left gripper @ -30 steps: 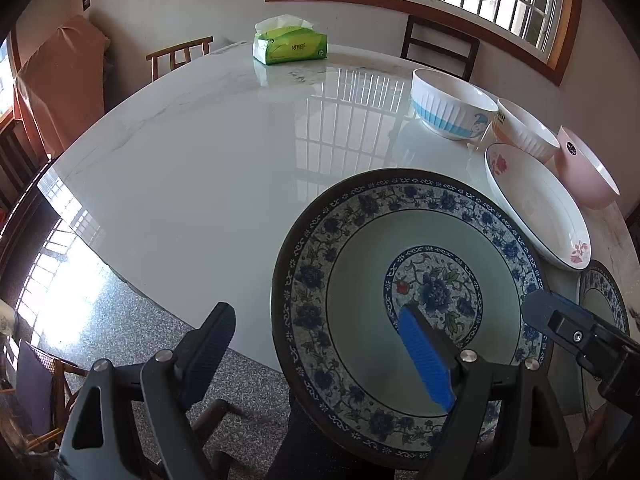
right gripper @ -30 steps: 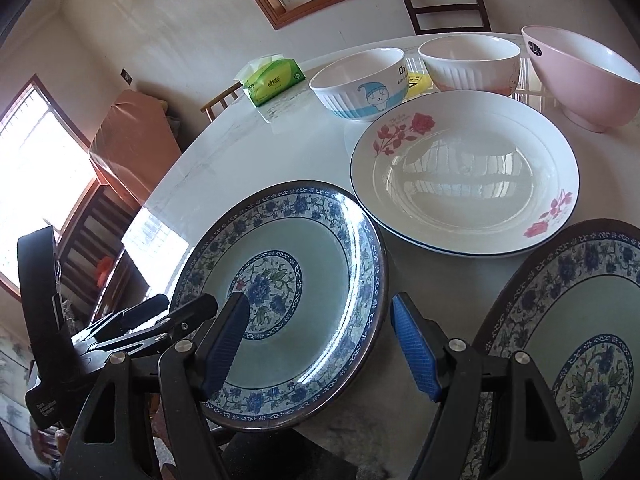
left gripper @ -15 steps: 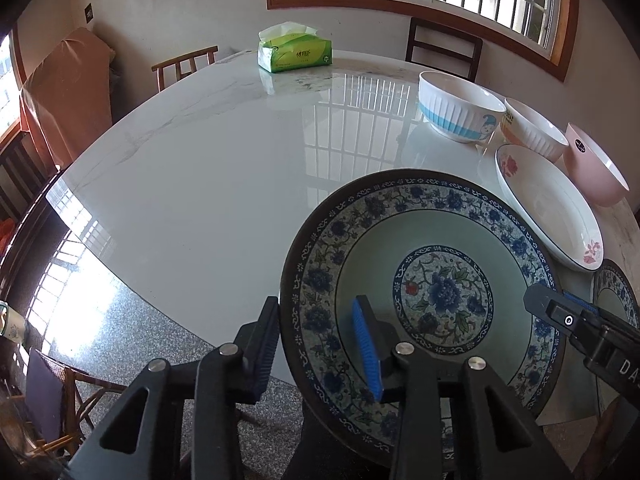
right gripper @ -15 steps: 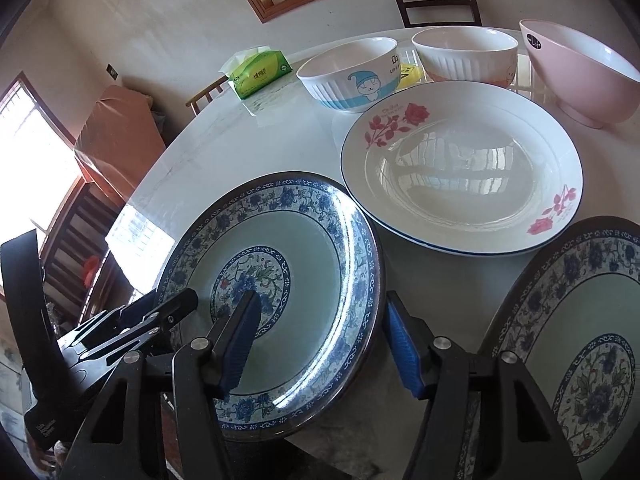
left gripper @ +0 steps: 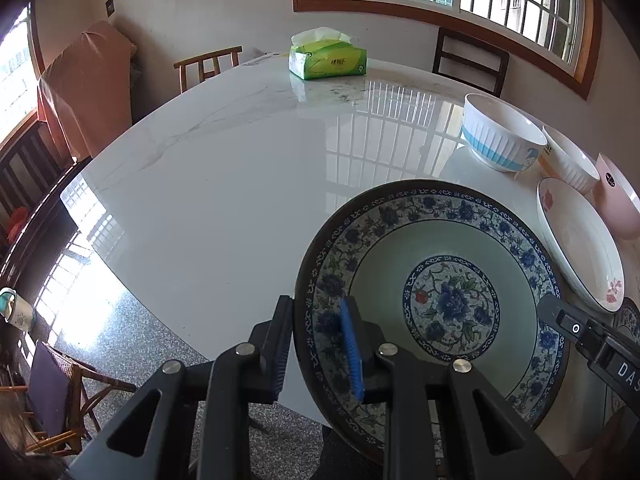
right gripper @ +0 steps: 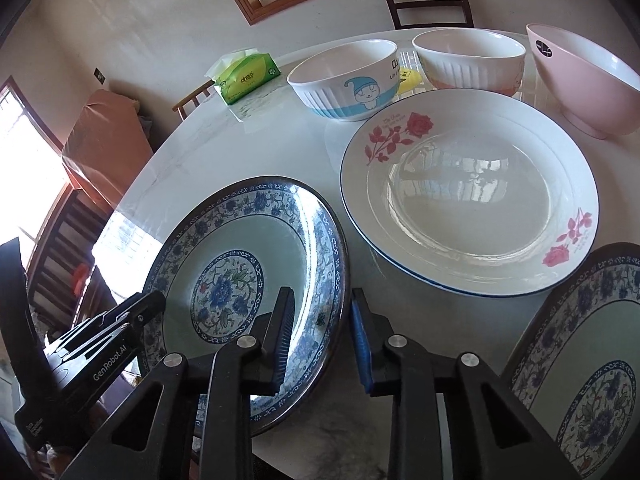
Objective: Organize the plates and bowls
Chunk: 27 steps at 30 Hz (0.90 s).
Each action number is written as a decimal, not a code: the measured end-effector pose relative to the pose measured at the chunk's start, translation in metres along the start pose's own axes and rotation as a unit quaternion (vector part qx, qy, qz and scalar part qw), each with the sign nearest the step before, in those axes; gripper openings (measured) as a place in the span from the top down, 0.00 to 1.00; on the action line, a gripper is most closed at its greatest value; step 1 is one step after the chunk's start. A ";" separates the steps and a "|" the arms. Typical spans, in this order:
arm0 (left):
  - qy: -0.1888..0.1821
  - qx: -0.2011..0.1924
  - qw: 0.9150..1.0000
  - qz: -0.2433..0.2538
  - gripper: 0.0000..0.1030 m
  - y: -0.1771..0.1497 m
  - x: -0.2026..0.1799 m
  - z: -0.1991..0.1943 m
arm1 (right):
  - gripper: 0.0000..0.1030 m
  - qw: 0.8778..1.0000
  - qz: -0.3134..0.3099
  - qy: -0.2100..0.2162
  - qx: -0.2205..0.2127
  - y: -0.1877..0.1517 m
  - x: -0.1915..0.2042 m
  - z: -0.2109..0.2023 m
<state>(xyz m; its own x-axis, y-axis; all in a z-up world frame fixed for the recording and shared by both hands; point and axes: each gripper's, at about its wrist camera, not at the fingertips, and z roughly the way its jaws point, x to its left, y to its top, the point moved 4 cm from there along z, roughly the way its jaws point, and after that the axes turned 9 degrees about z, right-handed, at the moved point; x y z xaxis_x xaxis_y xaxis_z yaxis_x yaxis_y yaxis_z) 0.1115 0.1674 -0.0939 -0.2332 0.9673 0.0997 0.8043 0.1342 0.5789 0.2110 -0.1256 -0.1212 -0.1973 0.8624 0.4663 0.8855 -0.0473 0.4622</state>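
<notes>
A blue-patterned plate (left gripper: 440, 280) (right gripper: 256, 240) sits at the near edge of the white marble table (left gripper: 220, 200). My left gripper (left gripper: 318, 304) straddles the plate's left rim. Its jaws are closing, with the dark pad against the outside and the blue pad on the patterned inner face. My right gripper (right gripper: 322, 294) straddles the opposite rim, its jaws also closing. Its dark pad hangs over the plate's inside, and a sliver of gap shows beside its blue pad. Behind lie a rose plate (right gripper: 472, 216), a blue-banded bowl (right gripper: 348, 80), a white ribbed bowl (right gripper: 468, 60) and a pink bowl (right gripper: 580, 84).
A second blue-patterned plate (right gripper: 580, 380) lies at the near right. A green tissue pack (left gripper: 328, 60) stands at the table's far side, with wooden chairs (left gripper: 208, 66) behind it. The table's left half shows bare marble. Below its edge is speckled floor (left gripper: 132, 340).
Both pairs of jaws have narrowed from wide apart to close around the plate's rims. My left gripper shifted from over the plate's middle to its left rim; the right one edged in over the right rim.
</notes>
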 end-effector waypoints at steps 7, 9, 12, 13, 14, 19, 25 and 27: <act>0.010 -0.002 1.000 -0.013 0.76 0.007 0.013 0.006 | 0.74 1.000 -0.005 0.004 0.003 0.009 0.011 0.014; 0.005 -0.001 1.000 -0.020 0.76 0.007 0.015 0.007 | 0.74 1.000 -0.010 0.003 0.000 0.011 0.014 0.017; -0.005 0.002 0.999 -0.036 0.68 0.004 0.021 0.005 | 0.73 1.000 -0.010 0.009 0.002 0.010 0.014 0.017; -0.003 0.006 0.999 -0.040 0.65 0.003 0.024 0.004 | 0.73 1.000 -0.007 0.013 0.004 0.011 0.013 0.016; -0.003 0.009 0.999 -0.043 0.62 0.001 0.027 0.003 | 0.73 1.000 -0.002 0.017 0.004 0.011 0.012 0.014; -0.013 0.013 0.998 -0.065 0.62 -0.011 0.035 -0.021 | 0.63 0.999 0.009 0.039 -0.034 0.009 -0.004 -0.035; -0.109 -0.022 0.994 -0.019 0.61 -0.021 -0.019 -0.069 | 0.42 0.994 0.041 0.059 -0.080 -0.011 -0.063 -0.132; -0.163 -0.012 0.986 0.030 0.61 -0.023 -0.059 -0.076 | 0.41 0.993 0.051 0.034 -0.097 -0.018 -0.093 -0.163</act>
<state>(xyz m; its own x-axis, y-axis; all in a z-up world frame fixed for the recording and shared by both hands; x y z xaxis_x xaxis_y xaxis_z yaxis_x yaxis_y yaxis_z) 0.0647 0.0907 -0.0513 0.0053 0.9918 -0.1280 0.7969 0.0731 0.5996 0.1446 -0.2870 -0.0495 -0.1440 0.8125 0.5649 0.8059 -0.2350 0.5434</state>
